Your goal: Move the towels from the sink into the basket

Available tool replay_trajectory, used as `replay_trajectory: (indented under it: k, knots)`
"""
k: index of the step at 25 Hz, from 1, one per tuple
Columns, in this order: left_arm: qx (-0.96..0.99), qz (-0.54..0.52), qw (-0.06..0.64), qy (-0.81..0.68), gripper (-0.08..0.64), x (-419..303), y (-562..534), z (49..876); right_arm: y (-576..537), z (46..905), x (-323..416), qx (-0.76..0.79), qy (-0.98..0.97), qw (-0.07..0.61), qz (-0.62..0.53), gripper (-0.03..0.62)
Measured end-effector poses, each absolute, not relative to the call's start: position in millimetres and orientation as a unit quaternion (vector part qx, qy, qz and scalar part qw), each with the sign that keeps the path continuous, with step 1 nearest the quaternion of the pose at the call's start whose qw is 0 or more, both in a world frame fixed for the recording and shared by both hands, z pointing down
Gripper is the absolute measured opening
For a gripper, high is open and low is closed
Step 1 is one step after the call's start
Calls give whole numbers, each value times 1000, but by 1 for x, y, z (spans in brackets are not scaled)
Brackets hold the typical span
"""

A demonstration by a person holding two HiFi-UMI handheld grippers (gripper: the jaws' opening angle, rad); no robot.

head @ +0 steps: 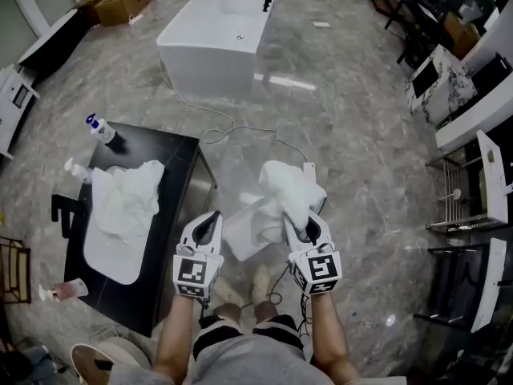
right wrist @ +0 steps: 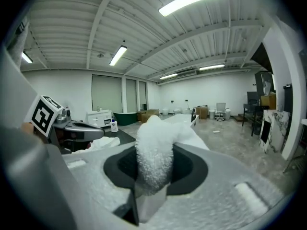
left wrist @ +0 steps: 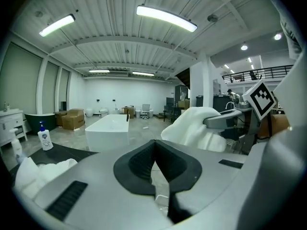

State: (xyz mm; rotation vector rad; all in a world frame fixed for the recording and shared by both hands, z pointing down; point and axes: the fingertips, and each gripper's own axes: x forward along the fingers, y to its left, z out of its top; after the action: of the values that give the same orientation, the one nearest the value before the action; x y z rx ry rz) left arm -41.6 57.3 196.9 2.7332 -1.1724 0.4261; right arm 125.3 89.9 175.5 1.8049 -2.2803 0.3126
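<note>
Here we hold the right gripper clamped on a white towel at lower centre of the head view. Our left gripper, jaws together and empty, sits beside it. More towels lie in the sink at left.
</note>
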Motion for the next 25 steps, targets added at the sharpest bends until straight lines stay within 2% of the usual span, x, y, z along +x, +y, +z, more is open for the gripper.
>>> replay_trajectory:
  k: [9,20,25]
  knots:
    - [900,179,107,-383,9,-32,37,304,76,306,123,595,-774,138,166,118]
    - [883,223,170,-375,9,-42,37,493,66,496,116,576,-770,169,216,120]
    - [880,243,179,-367,9,-40,38,581,66,585,115,566,-769,184,233,120]
